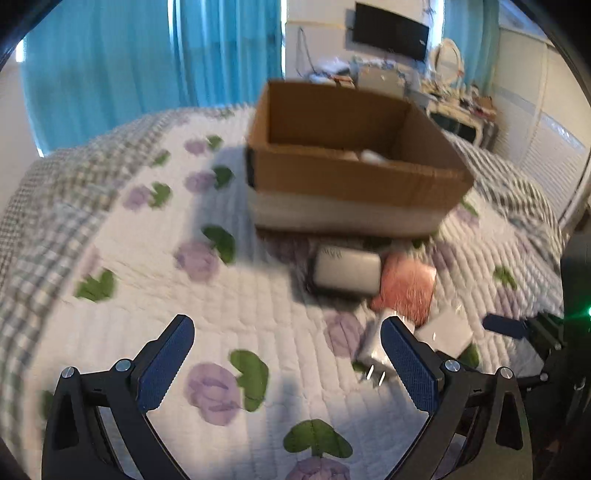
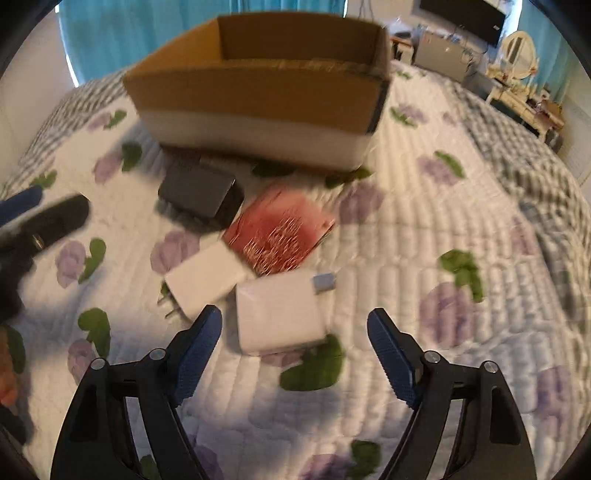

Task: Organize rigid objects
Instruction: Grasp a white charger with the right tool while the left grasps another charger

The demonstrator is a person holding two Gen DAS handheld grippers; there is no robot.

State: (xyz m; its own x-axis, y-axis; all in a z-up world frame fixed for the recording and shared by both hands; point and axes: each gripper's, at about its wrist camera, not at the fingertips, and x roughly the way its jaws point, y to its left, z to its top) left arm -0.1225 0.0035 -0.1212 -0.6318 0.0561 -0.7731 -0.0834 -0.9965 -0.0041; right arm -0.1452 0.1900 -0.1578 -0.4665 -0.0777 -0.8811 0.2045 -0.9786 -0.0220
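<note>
An open cardboard box (image 1: 354,177) (image 2: 258,92) stands on the quilted bed; something white lies inside it (image 1: 373,157). In front of it lie a dark grey case (image 2: 201,194) (image 1: 347,271), a red card (image 2: 280,234) (image 1: 406,284), a white plug charger (image 2: 201,280) (image 1: 373,354) and a white square adapter (image 2: 277,314) (image 1: 445,334). My left gripper (image 1: 288,343) is open and empty over the quilt, left of the charger. My right gripper (image 2: 295,325) is open and empty, just short of the white adapter.
The floral quilt (image 1: 147,295) covers the bed. Blue curtains (image 1: 147,55) hang behind. A cluttered dresser with a mirror (image 1: 454,85) and a wall TV (image 1: 391,31) stand at the back right. The left gripper shows at the right wrist view's left edge (image 2: 37,218).
</note>
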